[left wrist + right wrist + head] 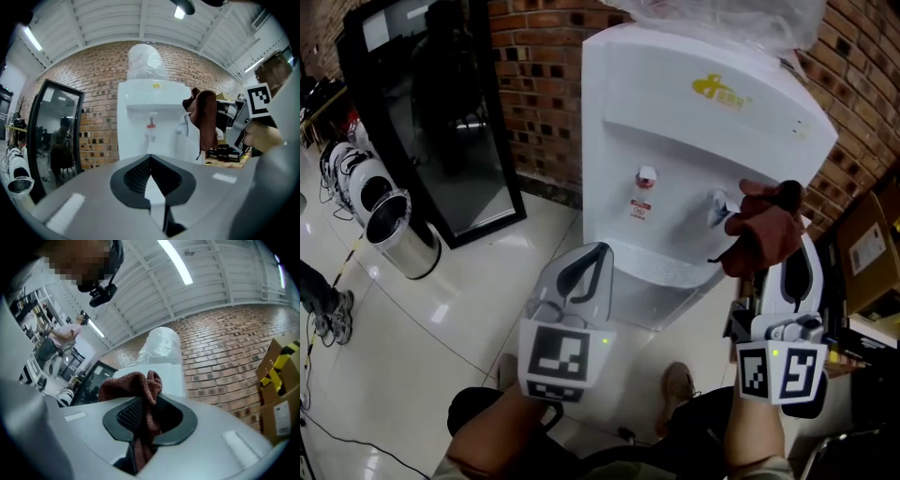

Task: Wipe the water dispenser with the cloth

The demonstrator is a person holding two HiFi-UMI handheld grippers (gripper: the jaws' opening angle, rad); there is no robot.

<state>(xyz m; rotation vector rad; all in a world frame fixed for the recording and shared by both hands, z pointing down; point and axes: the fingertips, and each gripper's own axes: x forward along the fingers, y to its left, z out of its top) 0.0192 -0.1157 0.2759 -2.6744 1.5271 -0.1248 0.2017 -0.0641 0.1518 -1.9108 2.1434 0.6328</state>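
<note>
Reddish-brown cloth (764, 230) hangs bunched from the right gripper (146, 420), whose jaws pinch it in the middle, so one fold stands above them and the rest trails below. The cloth is up at the right side of the water dispenser's (675, 131) front recess, just beside the pale tap (717, 206). Whether it presses on the white casing I cannot tell. The red tap (646, 178) stands apart to the left of it, uncovered, with a small red label under it. Below both runs the ribbed drip tray (670, 267).

The left gripper (586, 272) is held lower, in front of the dispenser's left half. Its jaws are pressed together at the tips and hold nothing.

A bottle (722, 19) wrapped in clear plastic sits on top of the dispenser, and a yellow logo (718, 90) marks its upper panel. A brick wall (539, 84) stands behind the dispenser. To the left a tall black-framed glass panel (441, 122) leans against the wall, with a shiny metal bin (398, 234) on the pale tiled floor (441, 319) beside it. A cardboard box (867, 248) crowds the right side, close to the right gripper. The person's shoe (680, 384) shows on the floor below the tray.
</note>
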